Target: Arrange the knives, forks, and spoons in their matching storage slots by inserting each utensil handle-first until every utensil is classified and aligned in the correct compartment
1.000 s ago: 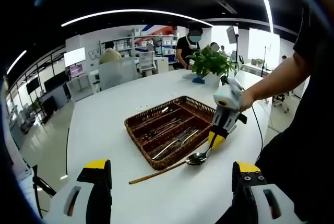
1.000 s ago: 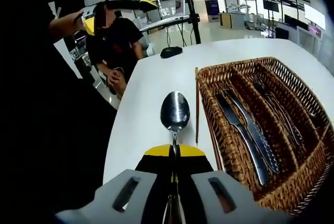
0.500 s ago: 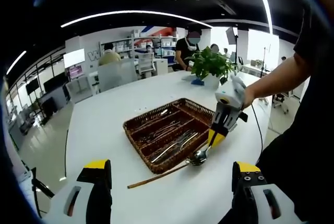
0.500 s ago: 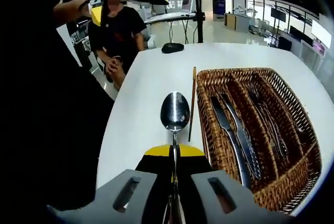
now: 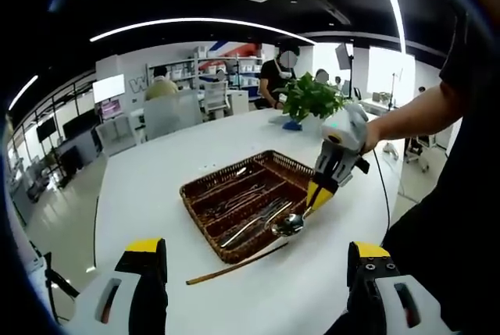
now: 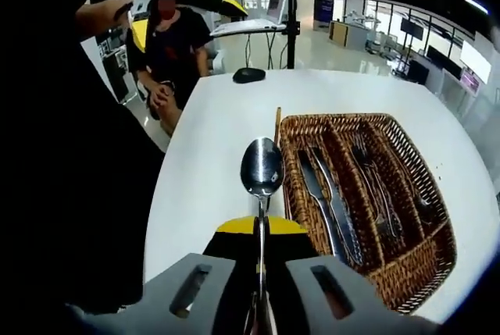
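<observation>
Spoon handle is hidden between the jaws. Right gripper is clamped on the spoon beside the wicker tray. Left gripper jaws stand wide apart, holding nothing.

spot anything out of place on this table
One thing: a lone wooden chopstick lies on the table beside the wicker tray, outside every slot. The spoon is held by the right gripper.

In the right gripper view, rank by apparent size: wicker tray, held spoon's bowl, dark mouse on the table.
1. Wicker tray, by far the largest.
2. Spoon bowl, held in the right claw; nearness to the camera inflates it.
3. Mouse, smallest, but farthest away.
</observation>
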Tool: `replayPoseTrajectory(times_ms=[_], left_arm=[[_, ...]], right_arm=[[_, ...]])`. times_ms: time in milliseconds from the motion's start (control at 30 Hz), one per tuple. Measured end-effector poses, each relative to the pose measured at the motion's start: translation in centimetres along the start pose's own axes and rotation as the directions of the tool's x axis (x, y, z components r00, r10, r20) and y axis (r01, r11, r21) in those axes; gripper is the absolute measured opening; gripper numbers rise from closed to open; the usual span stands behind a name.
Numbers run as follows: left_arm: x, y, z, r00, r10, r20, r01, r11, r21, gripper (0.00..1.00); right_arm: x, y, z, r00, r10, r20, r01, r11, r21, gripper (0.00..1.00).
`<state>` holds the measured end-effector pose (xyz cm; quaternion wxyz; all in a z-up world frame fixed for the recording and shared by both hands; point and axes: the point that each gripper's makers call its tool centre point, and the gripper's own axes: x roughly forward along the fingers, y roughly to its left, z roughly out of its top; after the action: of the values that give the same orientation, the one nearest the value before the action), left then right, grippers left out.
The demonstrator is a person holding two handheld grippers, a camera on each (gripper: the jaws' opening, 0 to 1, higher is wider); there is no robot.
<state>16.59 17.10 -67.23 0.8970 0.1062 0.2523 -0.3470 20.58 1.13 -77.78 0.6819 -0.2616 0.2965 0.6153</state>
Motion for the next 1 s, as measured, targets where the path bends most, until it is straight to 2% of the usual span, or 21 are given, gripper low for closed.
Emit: replayPoseTrajectory(times_ms=[167,400,567,800,1000], left_arm=[[0.0,-0.2,0.3,1.000,0.000,0.007,0.000,1.000,0.002,1.00],[-0.3,-0.2,0.6,1.000,0.004,0.013,-0.004,1.000,0.006,1.00],[-0.4,-0.2,0.8,1.000,0.006,0.016,-0.007,1.000,0.013,1.00],[-0.2,-0.5,0.9,1.000,-0.004,0.011,0.004,1.000,0.030,1.00],[-0.3,-0.9,0.9,1.000,-0.025,0.005,0.025,0.999,0.034,1.00]], right_arm=[[-1.2,-0.7,0.5,0.999,-0.027,-0.024,0.026,0.999,-0.027,0.00],[-3.3,-1.8,2.7,0.998,-0.066,-0.003,0.065,0.996,-0.069,0.00],[-4.3,-2.2,3.6,0.996,-0.086,-0.016,0.084,0.994,-0.075,0.00],[-6.8,-2.5,6.4,0.996,-0.088,0.027,0.090,0.993,-0.079,0.00],[-8.8,-2.8,8.3,0.993,-0.111,0.027,0.114,0.986,-0.120,0.00]])
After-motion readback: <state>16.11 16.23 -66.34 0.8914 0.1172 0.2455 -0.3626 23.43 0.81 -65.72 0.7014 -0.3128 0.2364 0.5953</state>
